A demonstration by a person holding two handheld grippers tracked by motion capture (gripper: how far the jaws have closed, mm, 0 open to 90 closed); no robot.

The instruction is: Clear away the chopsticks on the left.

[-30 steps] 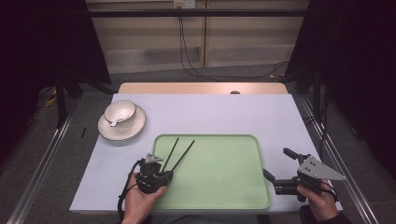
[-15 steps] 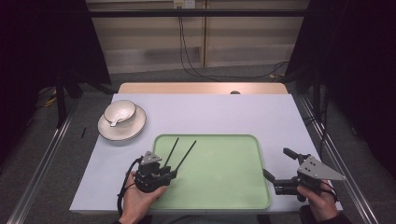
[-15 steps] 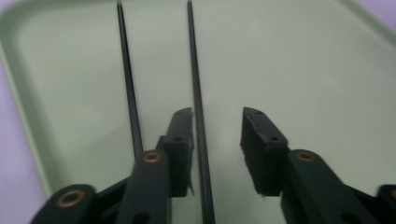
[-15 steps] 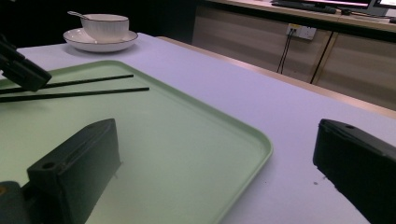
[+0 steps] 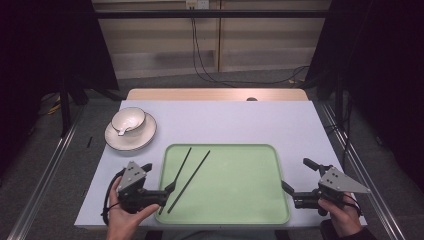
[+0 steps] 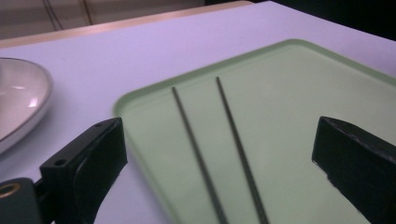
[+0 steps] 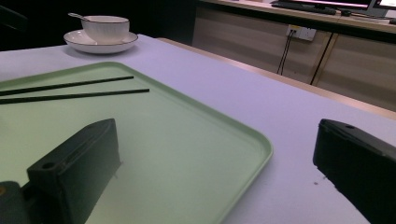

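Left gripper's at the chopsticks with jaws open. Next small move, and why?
Probably ease the left gripper forward and down, then close. In the left gripper view its jaws stand wide open on either side of the two chopsticks, which lie side by side on the green tray, not yet gripped. The right gripper sits open at the tray's right edge.

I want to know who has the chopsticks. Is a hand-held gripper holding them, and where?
Nothing is held. Both chopsticks lie on the green tray; the left hand-held gripper and the right hand-held gripper are open and empty.

Left hand-held gripper (image 5: 162,176) rotated, released chopsticks (image 5: 187,173).
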